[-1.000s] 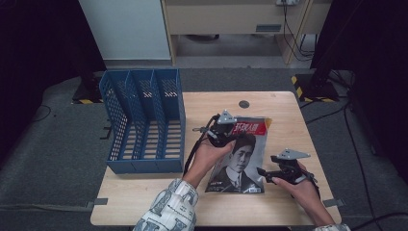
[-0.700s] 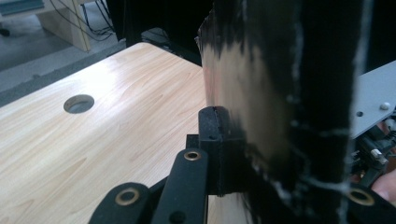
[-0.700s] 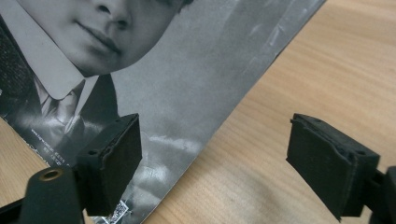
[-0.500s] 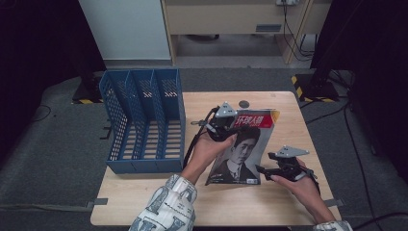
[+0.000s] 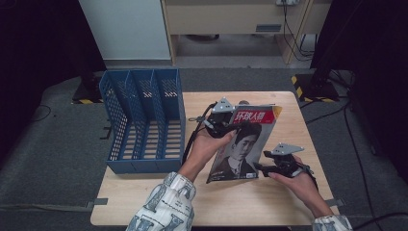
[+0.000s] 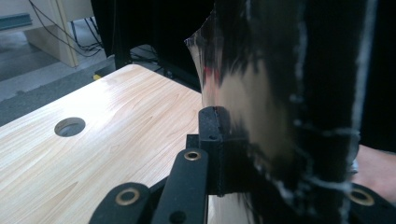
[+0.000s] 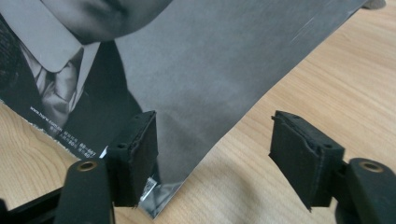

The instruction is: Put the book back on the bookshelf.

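Magazine [image 5: 243, 144] is tilted up off the table [image 5: 192, 202]: its top edge is raised, its lower edge is down near the wood at the front right, just beside the blue file rack [image 5: 144, 120]. Your left gripper [image 5: 222, 126] is pinched tight on the upper left edge of the cover; in the left gripper view the glossy sheet bows out of that pinch. Your right gripper [image 7: 212, 154] stands spread astride the bottom corner, its jaws just closing in, with one pad over the cover and the other on bare wood, neither pressing yet.

Recommendations:
- Seat the corner deeper between the right pads before you clamp; at present only the tip lies there.
- Hold the left pinch steady so the cover does not buckle or tear.
- Raise both ends together and keep the spine straight, should the rack be its destination.
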